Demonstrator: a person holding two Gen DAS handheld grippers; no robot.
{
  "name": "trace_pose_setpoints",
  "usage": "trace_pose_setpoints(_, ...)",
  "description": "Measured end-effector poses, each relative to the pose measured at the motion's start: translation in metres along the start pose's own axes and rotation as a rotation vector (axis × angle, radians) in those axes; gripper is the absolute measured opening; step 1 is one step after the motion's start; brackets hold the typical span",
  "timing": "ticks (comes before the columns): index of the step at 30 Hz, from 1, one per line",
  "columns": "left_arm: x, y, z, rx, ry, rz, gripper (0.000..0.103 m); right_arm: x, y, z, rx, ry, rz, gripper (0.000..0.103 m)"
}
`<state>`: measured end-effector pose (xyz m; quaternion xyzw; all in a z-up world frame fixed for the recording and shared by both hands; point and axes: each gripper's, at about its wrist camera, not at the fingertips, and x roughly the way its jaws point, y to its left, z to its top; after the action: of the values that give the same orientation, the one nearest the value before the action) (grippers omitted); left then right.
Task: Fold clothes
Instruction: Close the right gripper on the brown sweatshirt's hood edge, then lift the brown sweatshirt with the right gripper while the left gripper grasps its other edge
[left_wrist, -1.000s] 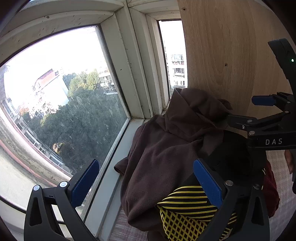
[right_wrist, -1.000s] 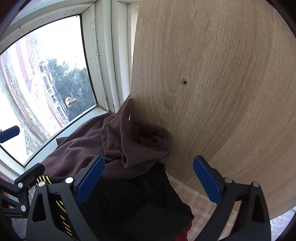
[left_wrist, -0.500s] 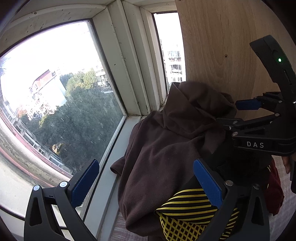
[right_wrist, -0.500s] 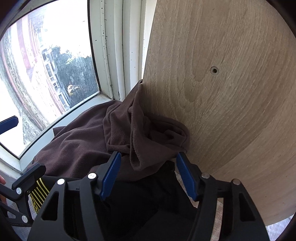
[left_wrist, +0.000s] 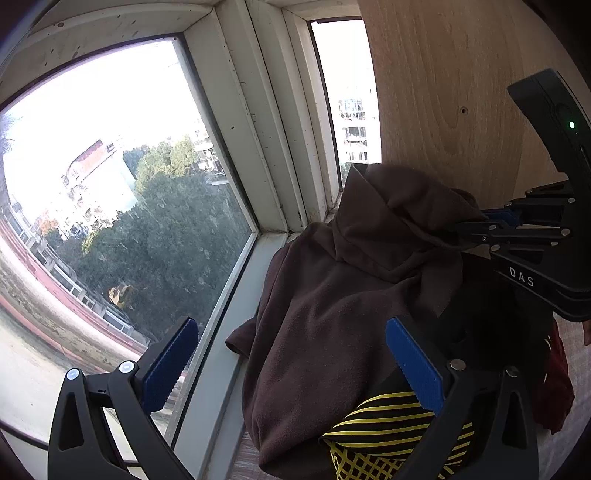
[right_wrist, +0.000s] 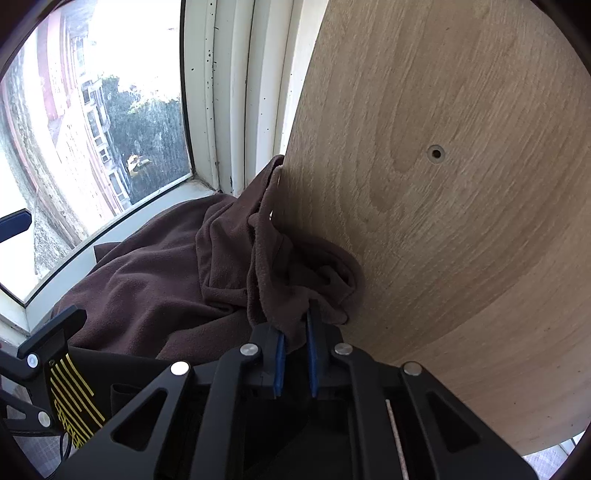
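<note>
Your right gripper (right_wrist: 294, 345) was pinched on the brown top (right_wrist: 155, 291) at the frame's lower middle. Your left gripper (left_wrist: 291, 363) was wide apart, with the top between its fingers.

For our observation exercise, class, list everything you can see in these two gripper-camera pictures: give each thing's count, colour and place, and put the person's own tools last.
Brown fleece garment: one, dark brown, heaped in the corner between window and wooden panel, on top of the pile.
Black garment: one, black, under the brown fleece.
Black and yellow garment: one, black with yellow stripes and grid, at the pile's near edge.
Red garment: one, dark red, at the pile's right edge.
Wooden panel: one, light oak, upright on the right.
Window: white frame, buildings and trees outside.
Left gripper: one, black with blue pads, open before the pile.
Right gripper: one, black with blue pads, shut on a fold of the fleece.
</note>
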<state>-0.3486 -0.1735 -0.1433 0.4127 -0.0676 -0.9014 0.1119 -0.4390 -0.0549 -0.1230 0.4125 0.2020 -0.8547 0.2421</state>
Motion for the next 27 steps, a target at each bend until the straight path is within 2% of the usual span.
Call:
trace_pose_setpoints(8, 0.003, 0.005, -0.002, -0.005, 0.001, -0.003, 0.103, -0.031, -0.013, -0.001, 0.035, -0.054, 0.041, 0.006)
trace_pose_setpoints(15, 0.003, 0.011, 0.004, -0.003, -0.021, -0.047, 0.102, -0.098, -0.02, -0.008, 0.036, -0.165, 0.082, 0.006)
trace_pose_setpoints(18, -0.005, 0.009, 0.011, 0.036, -0.069, -0.083, 0.102, -0.127, -0.016, -0.023, 0.006, -0.184, 0.092, 0.006)
trace_pose_setpoints(20, -0.011, 0.005, 0.016, 0.069, -0.088, -0.134, 0.102, -0.142, -0.013, -0.036, -0.011, -0.18, 0.101, 0.006)
trace_pose_setpoints(24, -0.023, -0.003, 0.025, 0.134, -0.128, -0.187, 0.103, -0.133, 0.009, -0.07, -0.037, -0.157, 0.108, 0.006)
trace_pose_setpoints(27, -0.026, -0.006, 0.03, 0.151, -0.111, -0.228, 0.103, -0.132, 0.02, -0.098, -0.039, -0.129, 0.11, 0.006)
